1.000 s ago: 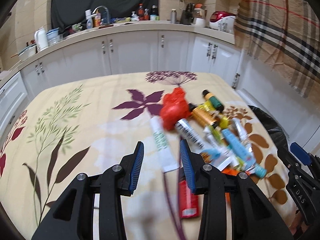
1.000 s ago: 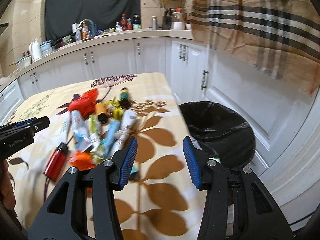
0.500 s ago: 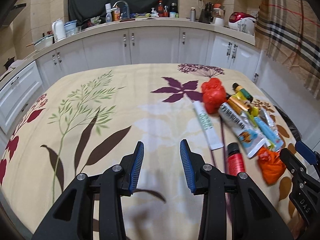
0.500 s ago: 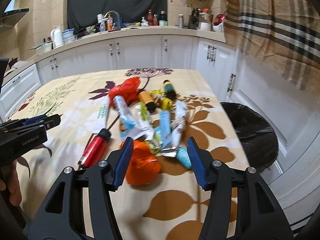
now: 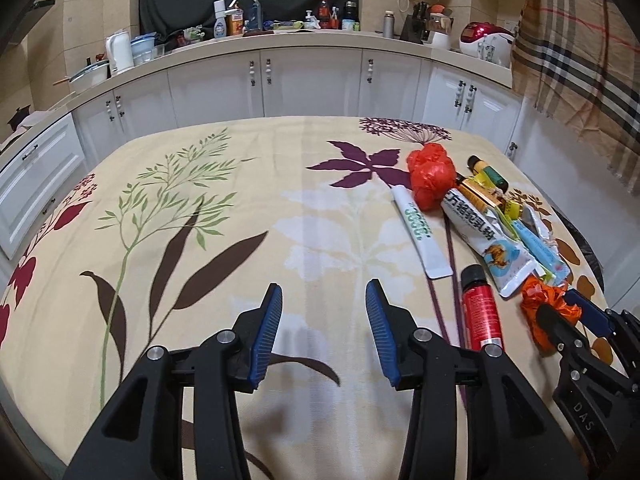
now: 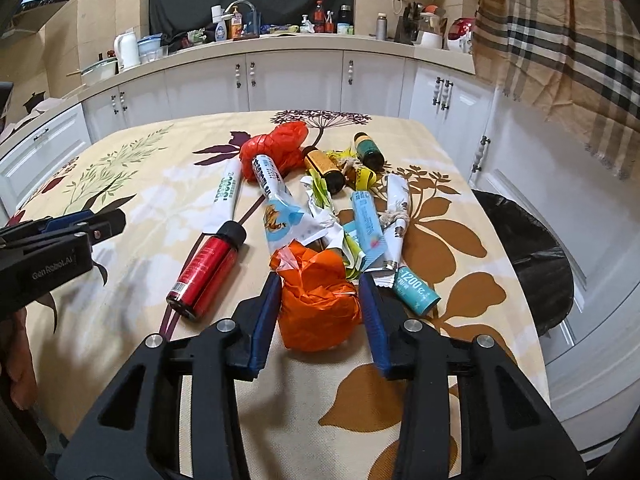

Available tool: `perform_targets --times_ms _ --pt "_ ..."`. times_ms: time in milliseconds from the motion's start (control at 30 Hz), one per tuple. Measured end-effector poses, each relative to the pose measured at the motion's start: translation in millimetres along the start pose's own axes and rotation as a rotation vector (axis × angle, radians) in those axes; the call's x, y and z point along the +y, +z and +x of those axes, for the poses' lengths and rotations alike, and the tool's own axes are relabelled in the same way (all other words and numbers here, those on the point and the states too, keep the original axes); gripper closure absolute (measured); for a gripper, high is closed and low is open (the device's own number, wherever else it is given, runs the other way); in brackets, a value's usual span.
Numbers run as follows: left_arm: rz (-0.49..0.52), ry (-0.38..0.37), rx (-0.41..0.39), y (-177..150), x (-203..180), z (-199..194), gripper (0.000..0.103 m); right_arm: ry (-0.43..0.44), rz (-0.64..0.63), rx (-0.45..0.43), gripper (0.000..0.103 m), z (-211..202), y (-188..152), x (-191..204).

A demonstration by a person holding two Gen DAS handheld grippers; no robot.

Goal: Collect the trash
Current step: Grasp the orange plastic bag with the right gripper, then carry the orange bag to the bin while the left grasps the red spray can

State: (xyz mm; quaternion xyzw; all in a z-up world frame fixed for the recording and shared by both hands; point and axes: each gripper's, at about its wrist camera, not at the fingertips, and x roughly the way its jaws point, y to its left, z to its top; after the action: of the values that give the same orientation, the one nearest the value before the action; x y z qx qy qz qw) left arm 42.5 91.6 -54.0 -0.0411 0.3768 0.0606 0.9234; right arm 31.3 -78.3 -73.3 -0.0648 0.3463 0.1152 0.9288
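A pile of trash lies on the floral tablecloth (image 6: 120,184): an orange crumpled bag (image 6: 316,304), a red bottle (image 6: 208,268), a red plastic bag (image 6: 276,148), several tubes and small bottles. My right gripper (image 6: 320,308) is open, its jaws on either side of the orange bag, which also shows in the left wrist view (image 5: 546,308). My left gripper (image 5: 322,328) is open and empty over bare cloth, left of the red bottle (image 5: 480,312) and the white tube (image 5: 420,232).
A black-lined trash bin (image 6: 532,256) stands on the floor at the table's right edge. White cabinets (image 5: 304,80) and a cluttered counter run along the back. A plaid cloth (image 6: 560,48) hangs at upper right.
My right gripper swung left from the bin side to the pile and now straddles the orange bag. My left gripper pulled back left, away from the pile.
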Motion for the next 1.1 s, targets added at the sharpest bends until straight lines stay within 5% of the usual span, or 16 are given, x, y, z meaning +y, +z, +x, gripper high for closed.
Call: perform_targets --times_ms 867,1033,1100 --pt "0.118 -0.125 0.045 -7.4 -84.9 11.5 0.056 -0.101 0.154 -0.108 0.065 -41.5 -4.6 -79.4" --pt "0.134 -0.127 0.062 -11.2 -88.2 16.8 0.078 -0.103 0.176 -0.104 0.065 -39.8 -8.6 -88.4" --pt "0.14 -0.123 0.058 -12.2 -88.7 17.3 0.078 -0.102 0.18 -0.1 0.065 -38.2 -9.3 -90.3"
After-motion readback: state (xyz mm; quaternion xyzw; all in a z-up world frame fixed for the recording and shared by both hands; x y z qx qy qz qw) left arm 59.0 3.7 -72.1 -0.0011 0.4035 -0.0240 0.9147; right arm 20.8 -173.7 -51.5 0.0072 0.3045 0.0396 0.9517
